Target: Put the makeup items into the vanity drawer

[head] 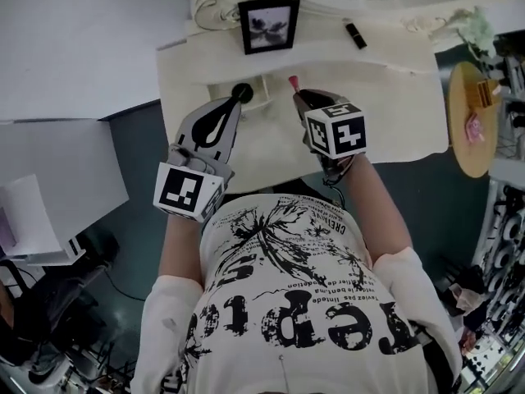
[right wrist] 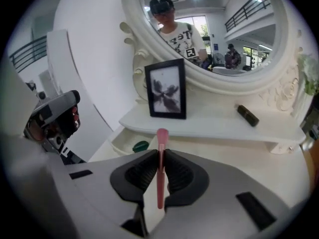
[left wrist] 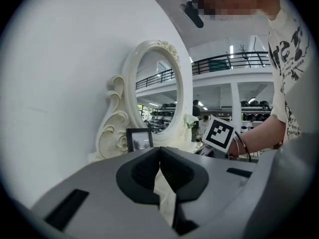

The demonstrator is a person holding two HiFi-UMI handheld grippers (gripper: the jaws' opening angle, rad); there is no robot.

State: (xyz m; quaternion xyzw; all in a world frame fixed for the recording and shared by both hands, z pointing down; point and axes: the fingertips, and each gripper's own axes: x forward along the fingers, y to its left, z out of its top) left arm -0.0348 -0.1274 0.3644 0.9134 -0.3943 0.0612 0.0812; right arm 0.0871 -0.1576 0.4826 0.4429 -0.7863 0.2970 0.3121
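Because the right gripper (right wrist: 160, 158) clamps it near mid-length, the slim pink makeup stick (right wrist: 162, 134) lies in line with the jaws above the vanity top. Its long axis runs forward and its rounded tip leads toward the open vanity drawer (right wrist: 118, 142), probably to drop in beside the green item (right wrist: 141, 146). The left gripper (left wrist: 159, 153) has its jaws together and empty, and waits alongside.

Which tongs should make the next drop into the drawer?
Right. The right tongs clamp the pink stick and aim toward the open drawer. The left tongs are shut on nothing.
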